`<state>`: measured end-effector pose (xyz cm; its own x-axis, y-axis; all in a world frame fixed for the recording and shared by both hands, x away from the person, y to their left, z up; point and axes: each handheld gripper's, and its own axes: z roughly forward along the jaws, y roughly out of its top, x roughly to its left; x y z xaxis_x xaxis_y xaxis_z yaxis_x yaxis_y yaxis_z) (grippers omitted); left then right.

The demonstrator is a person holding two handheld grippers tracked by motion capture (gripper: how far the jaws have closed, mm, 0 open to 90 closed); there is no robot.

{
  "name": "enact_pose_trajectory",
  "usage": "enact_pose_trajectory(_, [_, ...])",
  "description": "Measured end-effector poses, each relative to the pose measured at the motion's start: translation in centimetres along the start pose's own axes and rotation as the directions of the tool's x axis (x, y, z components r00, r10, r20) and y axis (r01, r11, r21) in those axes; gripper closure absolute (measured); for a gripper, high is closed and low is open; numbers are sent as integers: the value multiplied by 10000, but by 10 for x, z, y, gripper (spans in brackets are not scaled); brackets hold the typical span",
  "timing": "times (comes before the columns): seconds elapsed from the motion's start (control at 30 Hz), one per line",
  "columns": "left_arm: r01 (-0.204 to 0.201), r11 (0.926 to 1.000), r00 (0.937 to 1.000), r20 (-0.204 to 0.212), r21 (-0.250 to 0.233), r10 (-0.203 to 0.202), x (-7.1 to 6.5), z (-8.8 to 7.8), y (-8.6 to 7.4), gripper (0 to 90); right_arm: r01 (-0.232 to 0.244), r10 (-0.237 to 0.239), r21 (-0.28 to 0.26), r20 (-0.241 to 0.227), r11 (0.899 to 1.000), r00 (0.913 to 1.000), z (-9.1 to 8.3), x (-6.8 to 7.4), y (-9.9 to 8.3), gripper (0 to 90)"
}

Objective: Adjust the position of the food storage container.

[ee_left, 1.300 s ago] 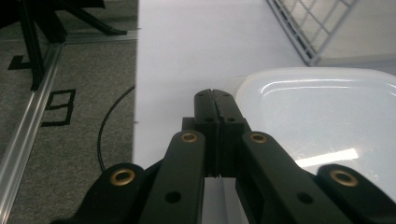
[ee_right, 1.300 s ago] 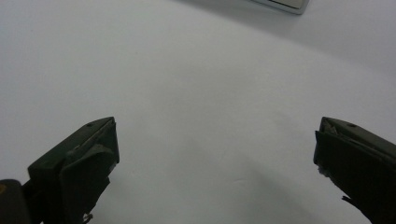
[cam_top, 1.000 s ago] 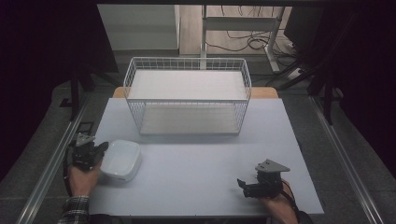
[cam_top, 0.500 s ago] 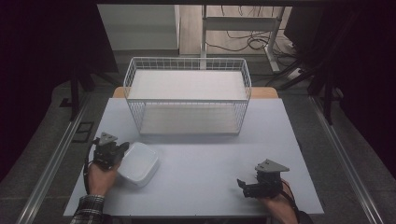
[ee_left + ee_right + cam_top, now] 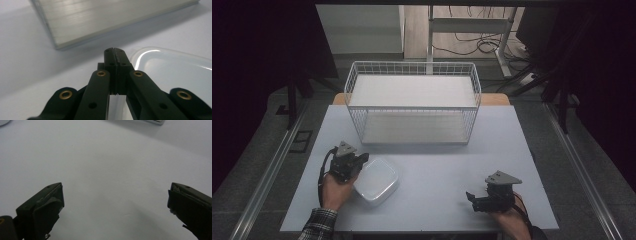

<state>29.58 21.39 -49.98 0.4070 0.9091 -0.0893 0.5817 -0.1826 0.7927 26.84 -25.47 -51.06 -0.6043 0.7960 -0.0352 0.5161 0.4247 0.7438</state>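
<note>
1. Sliding across the table (image 5: 432, 200), the white container (image 5: 376, 181) had come from the near left edge toward the middle, carried along by the left gripper (image 5: 358, 161); that looked like a drag toward the wire basket (image 5: 412, 102) standing ahead of the tool.
2. The container sat just right of the left gripper's tips, its rim pinched between them, jaws drawn tight together on it.
3. Its long axis ran diagonally, from the gripper away to the right and toward the person, open side up.
4. The right gripper (image 5: 476, 199) had kept still, well right of the container, jaws spread wide and empty.
</note>
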Motion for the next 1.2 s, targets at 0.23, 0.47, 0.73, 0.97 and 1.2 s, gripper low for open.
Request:
enact_pose_trajectory(0.23, [253, 9995, 9984, -504, -195, -263, 4, -36, -26, 899, 22, -22, 6, -33, 10000, 10000, -1, 0, 0, 6])
enact_pose_trajectory(0.47, [524, 9985, 9973, -506, -169, -532, -6, -67, -54, 898, 12, -12, 15, -8, 10000, 10000, -1, 0, 0, 6])
enact_pose_trajectory(0.73, [704, 9953, 9972, 190, 661, -718, -25, -65, -81, 898, -40, 40, -58, -27, 10000, 10000, -1, 0, 0, 6])
enact_pose_trajectory(0.97, [447, 9956, 9987, 225, 827, -467, -26, -46, -68, 897, -246, 237, -291, -295, 9993, 9993, 1, 3, 3, 9])
enact_pose_trajectory(1.2, [461, 9959, 9971, 566, 783, -507, -20, -27, -55, 898, -345, 322, -302, -727, 9990, 9968, 8, 7, 10, 0])
